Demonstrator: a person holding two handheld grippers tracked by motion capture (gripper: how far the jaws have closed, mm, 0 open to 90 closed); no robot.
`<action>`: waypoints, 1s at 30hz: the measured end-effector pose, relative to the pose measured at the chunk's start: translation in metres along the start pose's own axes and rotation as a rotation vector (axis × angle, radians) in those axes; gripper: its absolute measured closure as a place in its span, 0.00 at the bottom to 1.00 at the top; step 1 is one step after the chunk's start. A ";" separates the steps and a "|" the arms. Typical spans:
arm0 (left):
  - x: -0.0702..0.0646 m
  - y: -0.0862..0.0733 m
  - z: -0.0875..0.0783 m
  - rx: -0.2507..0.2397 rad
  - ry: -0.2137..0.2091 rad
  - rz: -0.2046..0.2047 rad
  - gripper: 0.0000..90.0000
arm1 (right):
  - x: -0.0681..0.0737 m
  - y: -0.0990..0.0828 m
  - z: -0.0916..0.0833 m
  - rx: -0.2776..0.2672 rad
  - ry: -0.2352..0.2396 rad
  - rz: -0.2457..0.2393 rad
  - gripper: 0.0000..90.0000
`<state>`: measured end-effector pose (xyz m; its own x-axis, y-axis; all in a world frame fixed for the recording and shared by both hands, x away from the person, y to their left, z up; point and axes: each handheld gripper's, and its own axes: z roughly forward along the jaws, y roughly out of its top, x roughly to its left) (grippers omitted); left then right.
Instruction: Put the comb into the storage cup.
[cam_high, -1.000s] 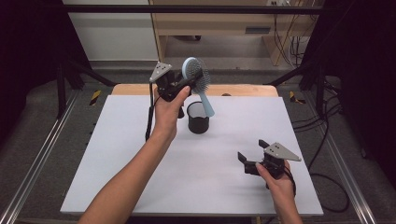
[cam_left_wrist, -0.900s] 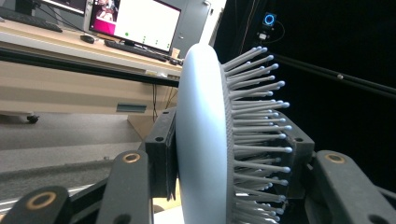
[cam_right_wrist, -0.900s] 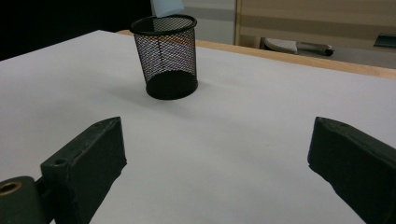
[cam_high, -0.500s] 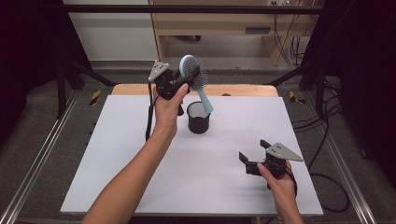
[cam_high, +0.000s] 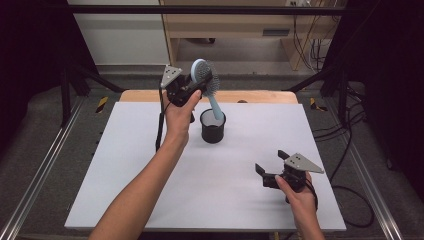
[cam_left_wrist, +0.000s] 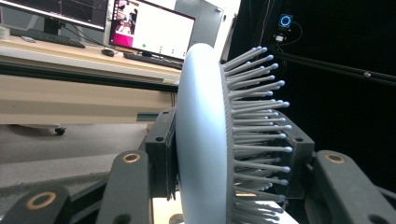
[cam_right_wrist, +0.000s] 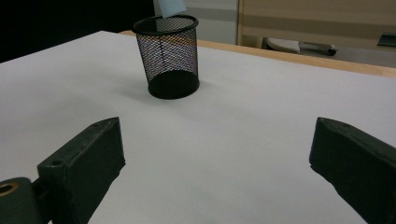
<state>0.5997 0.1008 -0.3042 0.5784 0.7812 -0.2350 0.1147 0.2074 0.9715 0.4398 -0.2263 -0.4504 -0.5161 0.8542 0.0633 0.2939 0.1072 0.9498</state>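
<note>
Hairbrush (cam_high: 206, 80) of pale blue smooth plastic: oval domed head, grey pad with stiff grey bristles ending in small rounded tips, flat tapering handle. Left gripper (cam_high: 192, 89) pinches the brush head, one black jaw against the smooth back and the other in among the bristles, as the left gripper view (cam_left_wrist: 205, 140) shows close up. Brush is held above the far middle of the white matte surface (cam_high: 150, 165), long axis steeply tilted, head up and toward the left, handle pointing down and to the right into the cup (cam_high: 213, 126). Handle end sits at or just inside the cup rim; contact with the mesh cannot be told. Cup is black wire mesh, round, open-topped, upright, slightly narrower at its solid base (cam_right_wrist: 169, 56). Right gripper (cam_high: 270, 172) rests low over the near right part of the surface, well apart from the cup, jaws spread with nothing between them
</note>
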 end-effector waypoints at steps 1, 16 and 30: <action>0.000 0.000 0.000 0.001 0.003 0.005 0.56 | 0.000 0.000 0.000 0.000 0.000 -0.001 0.04; -0.003 -0.011 0.008 0.038 0.019 0.068 0.56 | 0.001 0.000 0.000 0.002 0.007 0.000 0.04; -0.002 -0.021 0.012 0.062 0.024 0.073 0.56 | 0.001 0.000 0.000 0.000 0.010 0.001 0.04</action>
<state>0.6063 0.0877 -0.3242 0.5676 0.8068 -0.1638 0.1233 0.1135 0.9859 0.4394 -0.2254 -0.4505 -0.5236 0.8493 0.0672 0.2941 0.1062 0.9498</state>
